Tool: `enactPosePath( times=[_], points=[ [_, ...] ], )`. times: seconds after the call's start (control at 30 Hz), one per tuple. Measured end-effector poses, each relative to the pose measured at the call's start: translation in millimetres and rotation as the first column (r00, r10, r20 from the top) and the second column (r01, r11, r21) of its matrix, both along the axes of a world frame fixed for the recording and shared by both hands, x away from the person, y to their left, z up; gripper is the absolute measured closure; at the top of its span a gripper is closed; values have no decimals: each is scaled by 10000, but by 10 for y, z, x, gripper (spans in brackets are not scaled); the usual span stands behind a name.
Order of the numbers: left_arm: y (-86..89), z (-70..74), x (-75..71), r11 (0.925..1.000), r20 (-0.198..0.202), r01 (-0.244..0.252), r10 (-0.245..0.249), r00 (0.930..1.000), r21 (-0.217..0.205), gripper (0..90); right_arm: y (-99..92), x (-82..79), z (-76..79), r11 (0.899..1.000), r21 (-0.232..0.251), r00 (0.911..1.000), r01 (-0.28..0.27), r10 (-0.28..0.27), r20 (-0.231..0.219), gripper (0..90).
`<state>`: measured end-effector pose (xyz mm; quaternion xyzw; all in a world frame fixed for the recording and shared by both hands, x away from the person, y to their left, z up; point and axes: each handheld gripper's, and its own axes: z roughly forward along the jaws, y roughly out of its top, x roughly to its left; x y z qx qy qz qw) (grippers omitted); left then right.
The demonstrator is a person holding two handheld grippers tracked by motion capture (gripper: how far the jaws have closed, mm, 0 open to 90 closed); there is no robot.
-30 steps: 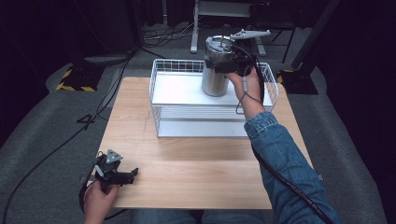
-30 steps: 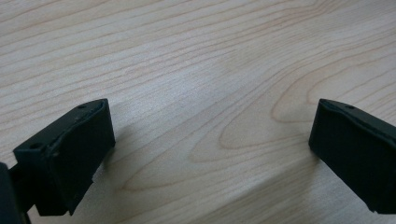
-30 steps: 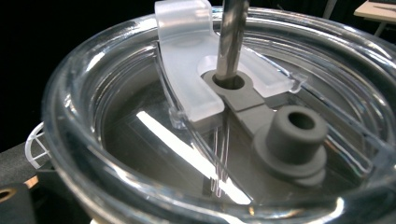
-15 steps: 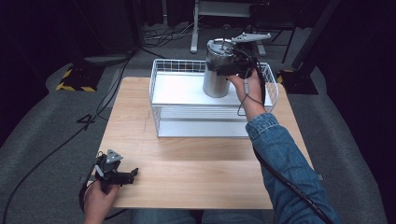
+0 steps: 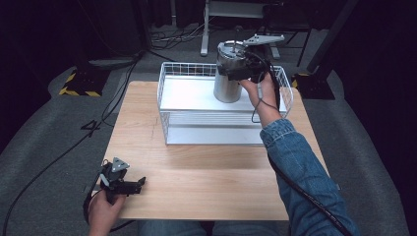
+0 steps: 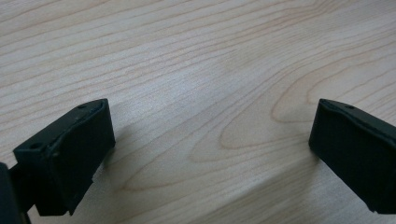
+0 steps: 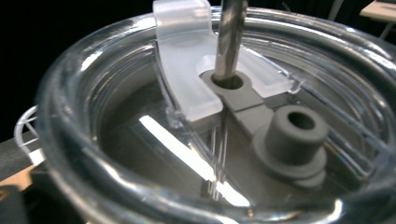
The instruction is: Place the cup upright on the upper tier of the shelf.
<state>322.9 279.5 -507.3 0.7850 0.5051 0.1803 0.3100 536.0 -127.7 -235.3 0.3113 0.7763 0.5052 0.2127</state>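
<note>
table: I saw a light wooden table [image 5: 206, 172] across the middle of the high view, dark grey floor around it.
basket: white wire basket [image 5: 169, 105] sat on the far half of the table, upper centre of the frame, with a white flat floor inside.
tumbler: steel tumbler [image 5: 227, 81] stood upright in the basket's upper right part, near the back rim; I could not tell whether its base touched the floor or was lifted.
lid: clear plastic lid [image 7: 121, 140] covered the tumbler's top, close up in the right gripper view; grey rubber plug [image 7: 292, 140] at right centre, frosted flip tab [image 7: 184, 70] raised at upper centre.
straw: metal straw [image 7: 231, 39] went down through the lid's hole, top centre of the right gripper view.
right gripper: right gripper [image 5: 243, 69] was at the tumbler's top, upper right of the high view, held by the right hand [image 5: 263, 93] in a denim sleeve [image 5: 305, 177]. I could not tell whether its jaws were apart or together.
left gripper: left gripper [image 5: 123, 184] rested low on the table's near left corner, lower left of the high view, held by the left hand [image 5: 103, 211]. In the left gripper view its jaws stood wide apart with only bare wood grain between them.
</note>
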Motion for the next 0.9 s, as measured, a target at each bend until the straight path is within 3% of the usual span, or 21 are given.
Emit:
enactPosePath(
  times=[0.37, 0.8, 0.9],
  points=[
    [-1, -1, 0, 10000, -6, -3, 3, 10000, -17, 6, -16, -35, 9, 9998, 68, 9998, 176, -175, -77, 0],
    [2, 0, 15, 10000, 11, 86, -86, 10000, 7, 6, -209, -207, 85, 10000, 75, 10000, 62, -63, 41, 0],
    [2, 0, 14, 10000, 9, 85, -85, 10000, 7, 6, -294, -289, 108, 9997, 263, 9999, 15, -18, 112, 0]
  ],
)
